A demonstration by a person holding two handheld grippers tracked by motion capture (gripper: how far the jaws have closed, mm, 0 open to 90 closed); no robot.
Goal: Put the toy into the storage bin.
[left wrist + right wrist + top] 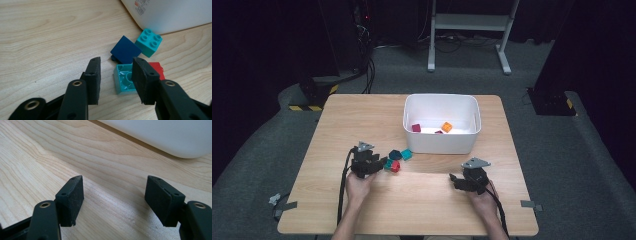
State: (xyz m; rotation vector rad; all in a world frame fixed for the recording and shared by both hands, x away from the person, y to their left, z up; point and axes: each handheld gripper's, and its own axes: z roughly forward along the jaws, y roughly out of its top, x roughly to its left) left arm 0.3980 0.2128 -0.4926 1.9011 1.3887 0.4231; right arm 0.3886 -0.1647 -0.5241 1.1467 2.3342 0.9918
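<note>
At centre left, the left hand-held gripper stands open around an upturned turquoise brick, not pressing it. The right hand-held gripper gapes open over bare worktop, lower right.

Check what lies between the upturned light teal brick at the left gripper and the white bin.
Two bricks, seen in the left gripper view: a dark blue brick and a teal studded brick lie between the upturned brick and the white bin.

Seven bricks, one bin
</note>
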